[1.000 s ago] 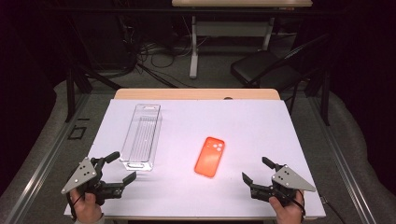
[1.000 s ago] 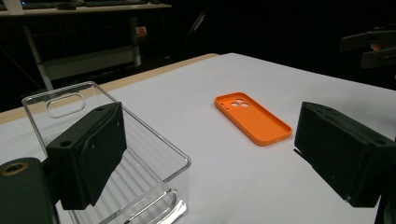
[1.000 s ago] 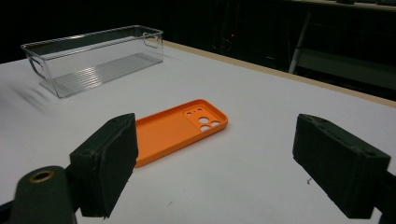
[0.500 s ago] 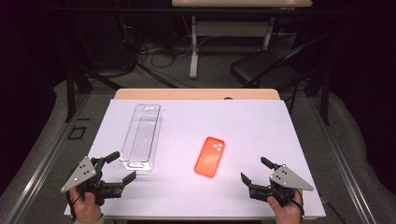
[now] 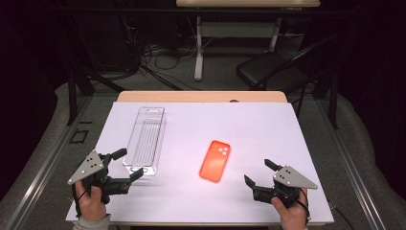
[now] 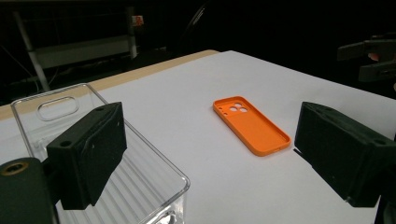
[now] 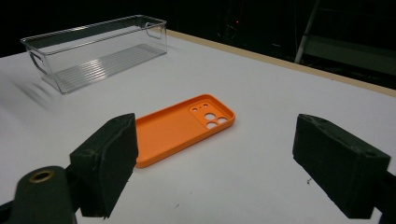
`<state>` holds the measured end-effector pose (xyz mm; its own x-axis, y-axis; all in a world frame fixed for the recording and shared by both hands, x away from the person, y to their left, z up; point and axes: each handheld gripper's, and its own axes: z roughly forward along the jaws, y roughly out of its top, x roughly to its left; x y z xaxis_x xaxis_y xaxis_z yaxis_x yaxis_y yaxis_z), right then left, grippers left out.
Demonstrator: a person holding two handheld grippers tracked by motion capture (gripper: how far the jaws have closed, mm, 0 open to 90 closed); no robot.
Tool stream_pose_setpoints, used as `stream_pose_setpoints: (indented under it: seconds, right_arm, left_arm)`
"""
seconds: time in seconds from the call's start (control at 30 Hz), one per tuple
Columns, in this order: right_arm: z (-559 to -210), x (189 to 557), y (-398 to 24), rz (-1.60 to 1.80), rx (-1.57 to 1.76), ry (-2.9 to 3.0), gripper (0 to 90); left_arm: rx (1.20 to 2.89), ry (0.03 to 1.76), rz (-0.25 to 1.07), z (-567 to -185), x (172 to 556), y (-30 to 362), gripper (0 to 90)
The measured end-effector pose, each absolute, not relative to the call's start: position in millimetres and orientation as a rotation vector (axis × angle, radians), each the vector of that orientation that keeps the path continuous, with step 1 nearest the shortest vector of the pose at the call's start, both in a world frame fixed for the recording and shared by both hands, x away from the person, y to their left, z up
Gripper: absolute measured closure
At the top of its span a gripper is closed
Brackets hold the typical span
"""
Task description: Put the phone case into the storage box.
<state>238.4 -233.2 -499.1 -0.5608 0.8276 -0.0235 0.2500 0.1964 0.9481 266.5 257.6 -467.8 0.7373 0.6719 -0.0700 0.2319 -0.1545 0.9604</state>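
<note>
White-covered table [image 5: 268, 129], black chair [image 5: 268, 72] and floor cables [image 5: 158, 62] beyond.

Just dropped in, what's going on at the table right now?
A person holds a gripper in each hand at the near edge of the white table. The left gripper is open beside the near end of the clear bin. The right gripper is open, a little short of the orange phone case, which lies flat with its inside up. Nothing is held, and the bin is empty.
</note>
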Motion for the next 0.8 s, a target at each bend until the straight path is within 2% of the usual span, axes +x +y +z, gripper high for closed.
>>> stream_pose_setpoints:
  seconds: [0.8]
  right_arm:
    - [-487.1, 255.4, -235.3, 1.375, 1.058, 1.951, 14.0]
  left_arm:
    - [1.778, 0.746, 0.389, -441.6, 310.5, 235.6, 9.0]
